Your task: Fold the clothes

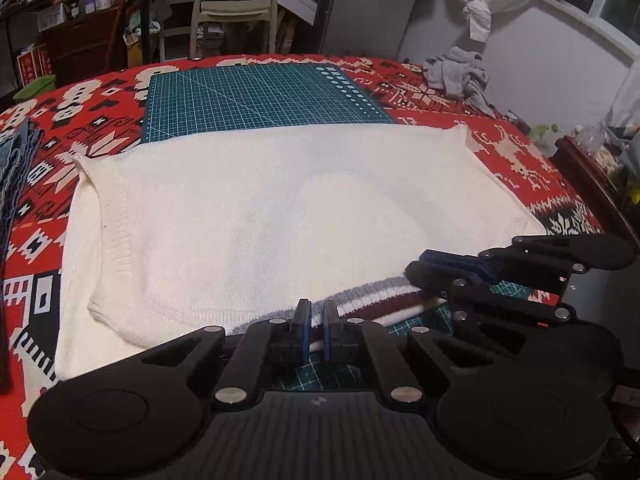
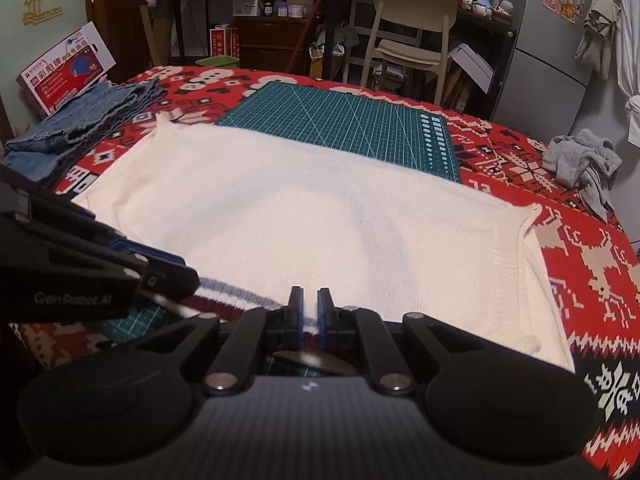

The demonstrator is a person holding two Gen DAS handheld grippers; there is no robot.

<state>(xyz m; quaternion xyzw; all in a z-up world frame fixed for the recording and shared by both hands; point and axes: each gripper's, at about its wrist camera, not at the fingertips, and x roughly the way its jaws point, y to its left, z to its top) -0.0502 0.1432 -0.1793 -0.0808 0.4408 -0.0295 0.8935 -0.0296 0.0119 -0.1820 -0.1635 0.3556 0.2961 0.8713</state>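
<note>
Both grippers, left [image 1: 316, 330] and right [image 2: 309, 320], are pinching the sweater's [image 1: 256, 216] striped neckband [image 1: 372, 300] at 6 o'clock, jaws nearly together on it. The sweater is lying flat across the table [image 1: 48, 132]. A fold looks underway; carrying it toward 12 o'clock needs level, matched lifting.

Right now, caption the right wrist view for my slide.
Both grippers pinch the cream knit sweater's striped hem over a green cutting mat.

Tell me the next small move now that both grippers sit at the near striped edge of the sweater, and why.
Probably lift both together and carry the striped edge away toward the far edge. The left gripper and right gripper look closed on it, and the white sweater lies flat ahead.
</note>
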